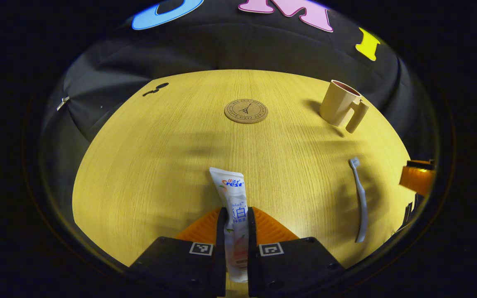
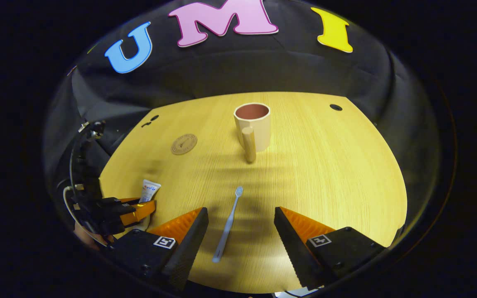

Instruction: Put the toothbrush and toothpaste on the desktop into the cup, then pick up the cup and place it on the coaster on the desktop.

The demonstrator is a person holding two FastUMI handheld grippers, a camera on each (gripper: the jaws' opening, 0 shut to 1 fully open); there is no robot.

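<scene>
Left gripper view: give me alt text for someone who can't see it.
The left gripper is shut on the toothpaste lying on the wooden table. Beyond it lie the coaster, the cup and the toothbrush.

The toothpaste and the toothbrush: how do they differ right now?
The toothpaste is a wide white tube, clamped by the left gripper; the toothbrush is a thin grey stick, untouched between the fingers of the open right gripper. Both are outside the cup, low over or on the table.
</scene>
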